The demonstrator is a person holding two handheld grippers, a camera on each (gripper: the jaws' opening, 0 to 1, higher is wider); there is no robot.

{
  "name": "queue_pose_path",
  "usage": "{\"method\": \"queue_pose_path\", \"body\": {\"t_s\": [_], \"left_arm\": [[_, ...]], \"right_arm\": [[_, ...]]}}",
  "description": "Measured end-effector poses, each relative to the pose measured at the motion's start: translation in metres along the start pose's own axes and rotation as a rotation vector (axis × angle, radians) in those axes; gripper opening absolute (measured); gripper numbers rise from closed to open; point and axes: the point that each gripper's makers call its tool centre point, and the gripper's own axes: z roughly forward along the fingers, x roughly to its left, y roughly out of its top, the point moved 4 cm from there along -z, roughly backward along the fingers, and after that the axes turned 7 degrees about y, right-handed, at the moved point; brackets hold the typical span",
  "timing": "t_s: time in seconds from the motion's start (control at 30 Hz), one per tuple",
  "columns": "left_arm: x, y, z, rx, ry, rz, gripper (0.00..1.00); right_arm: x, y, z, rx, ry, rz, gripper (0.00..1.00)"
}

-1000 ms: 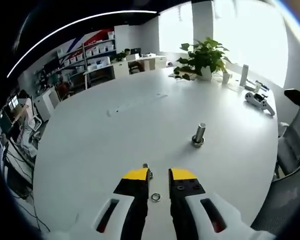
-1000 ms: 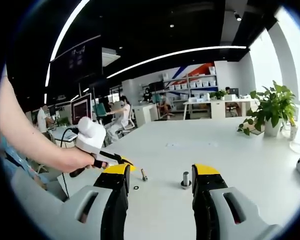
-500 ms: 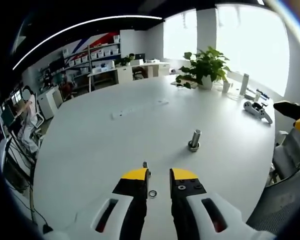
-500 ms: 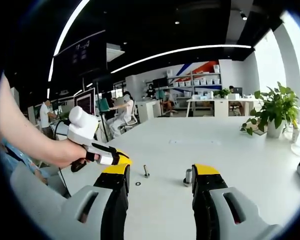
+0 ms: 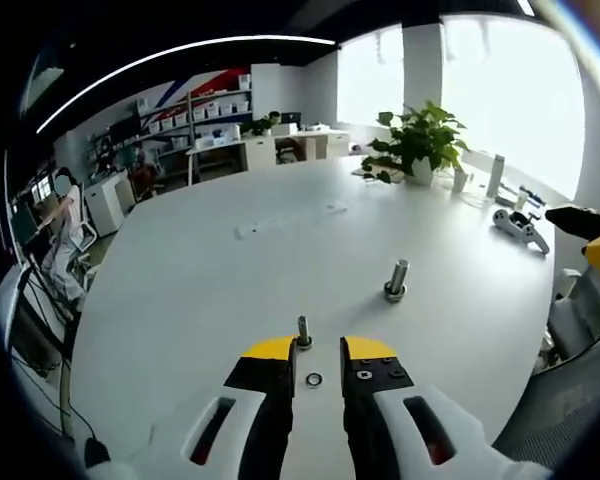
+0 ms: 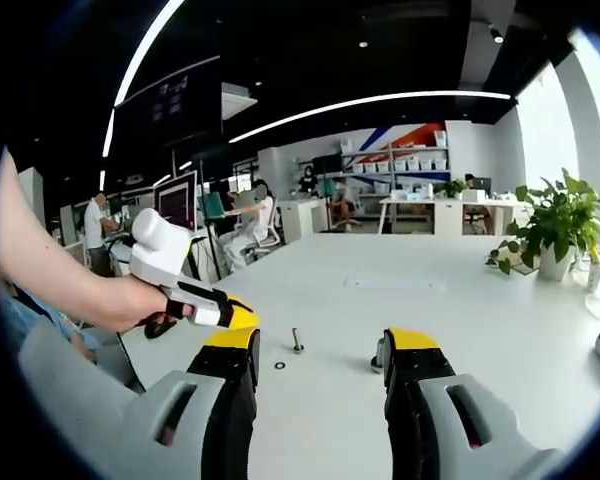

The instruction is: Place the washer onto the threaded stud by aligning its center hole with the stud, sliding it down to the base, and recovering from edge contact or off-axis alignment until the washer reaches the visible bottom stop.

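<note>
Left gripper view: the left gripper, yellow-tipped with white bodies, has its jaws a narrow gap apart, gripping nothing. The small flat metal ring washer lies on the white table in that gap, between the jaw tips; contact with either jaw cannot be told. The slim upright threaded metal stud stands on the table just beyond the washer, close to the left jaw tip. A thicker upright metal bolt with a nut at its base stands beyond and to the right of the stud, well apart from it. A potted green plant sits at the table's far side past that bolt, and a white handheld device lies near the table's right edge. This view alone shows the washer's place between the jaws.

Right gripper view: the right gripper has its jaws wide apart and empty. The washer lies flat just left of the stud, apart from it and not on it. The bolt with nut is partly hidden behind the right jaw tip. A hand holds the left gripper left of the stud, its yellow tips above the table; their opening cannot be told here.
</note>
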Motion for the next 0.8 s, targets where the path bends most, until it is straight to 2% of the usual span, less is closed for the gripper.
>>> {"method": "queue_pose_path", "body": {"t_s": [0.37, 0.8], "left_arm": [[-0.003, -0.019, 0.002, 0.02, 0.013, -0.009, 0.16], [-0.001, -0.039, 0.014, 0.068, 0.022, -0.016, 0.16]], "right_arm": [[0.001, 0.0, 0.0, -0.002, 0.007, -0.001, 0.52], [0.001, 0.0, 0.0, -0.004, 0.005, 0.004, 0.52]]}}
